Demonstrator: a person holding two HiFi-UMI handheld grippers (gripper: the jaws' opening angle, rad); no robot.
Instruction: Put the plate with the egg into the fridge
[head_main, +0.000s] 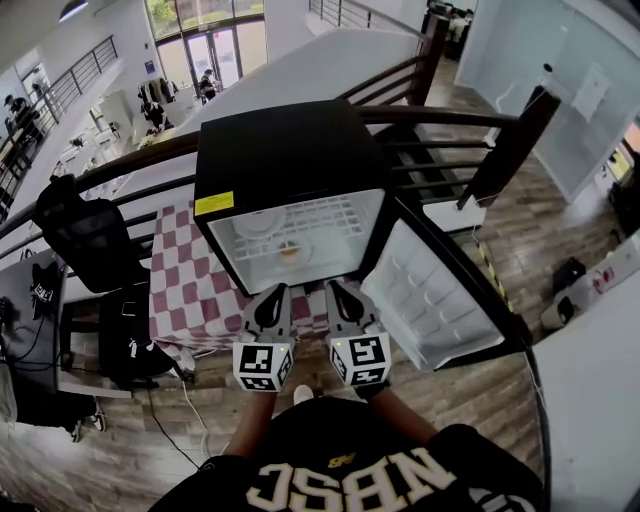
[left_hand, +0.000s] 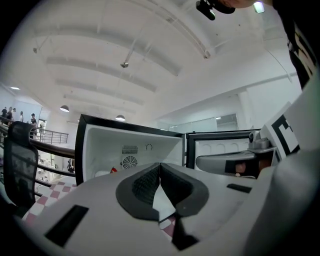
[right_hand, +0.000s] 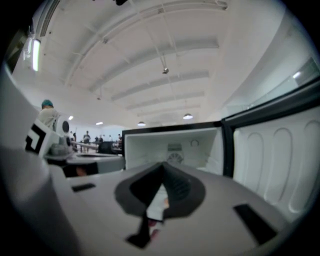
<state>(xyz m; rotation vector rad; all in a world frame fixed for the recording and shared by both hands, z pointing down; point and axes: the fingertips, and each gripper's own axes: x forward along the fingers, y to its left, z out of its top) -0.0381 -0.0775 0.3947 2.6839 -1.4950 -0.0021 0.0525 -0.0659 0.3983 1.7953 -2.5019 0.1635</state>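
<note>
The black mini fridge (head_main: 285, 150) stands open on a checked tablecloth, its door (head_main: 440, 290) swung out to the right. Inside, under the wire shelf, lies a white plate with the egg (head_main: 290, 252). My left gripper (head_main: 272, 292) and right gripper (head_main: 341, 290) are side by side just in front of the fridge opening, both shut with nothing between the jaws. In the left gripper view my left gripper (left_hand: 159, 166) points at the white fridge interior (left_hand: 130, 150). The right gripper view shows my right gripper (right_hand: 162, 166) facing the same cavity (right_hand: 175, 145).
The red-and-white checked table (head_main: 190, 280) carries the fridge. A black office chair (head_main: 85, 240) stands to the left, beside a desk (head_main: 25, 300). Dark railings (head_main: 450, 115) run behind the fridge. The open door's inner shelves (right_hand: 280, 160) are at my right.
</note>
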